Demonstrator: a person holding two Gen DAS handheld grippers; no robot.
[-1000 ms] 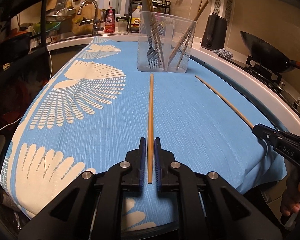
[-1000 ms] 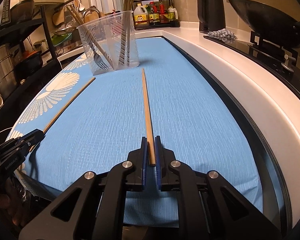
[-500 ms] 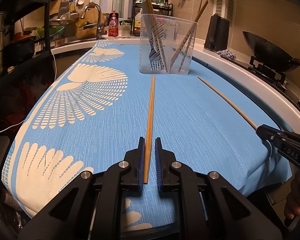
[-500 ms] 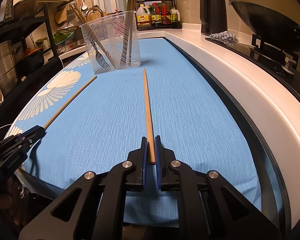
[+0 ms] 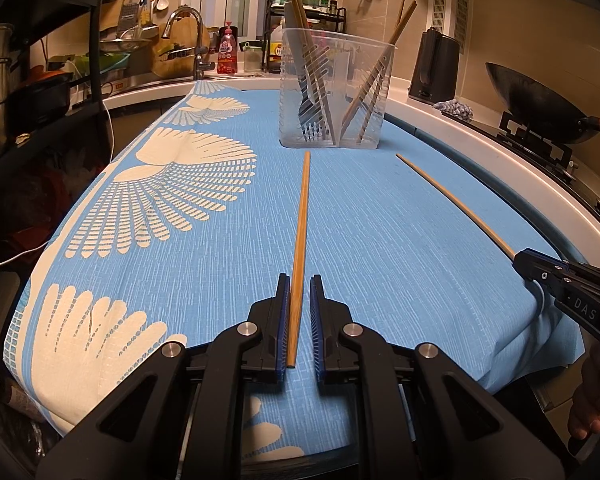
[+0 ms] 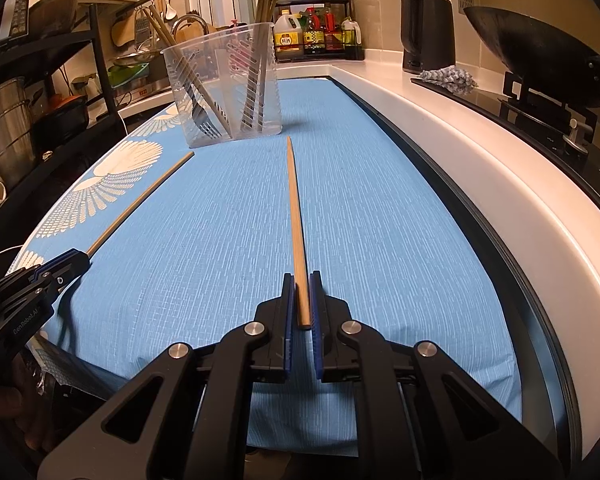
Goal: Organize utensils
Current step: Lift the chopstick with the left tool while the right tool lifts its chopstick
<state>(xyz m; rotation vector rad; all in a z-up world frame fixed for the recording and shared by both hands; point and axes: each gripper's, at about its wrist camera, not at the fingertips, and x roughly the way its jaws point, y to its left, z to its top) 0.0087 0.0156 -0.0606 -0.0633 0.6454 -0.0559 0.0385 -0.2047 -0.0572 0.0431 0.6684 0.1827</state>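
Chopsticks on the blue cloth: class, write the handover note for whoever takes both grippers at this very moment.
Left gripper: fingers astride the near end of the left chopstick, with a gap showing on one side, so it is not clamped.
Right gripper: fingers close around the near end of the right chopstick; a firm grip cannot be confirmed.
Both chopsticks lie on the blue cloth, pointing at the clear holder.
Done: the holder already has chopsticks and a fork in it.
Left: grip, lift and drop both chopsticks into the holder.
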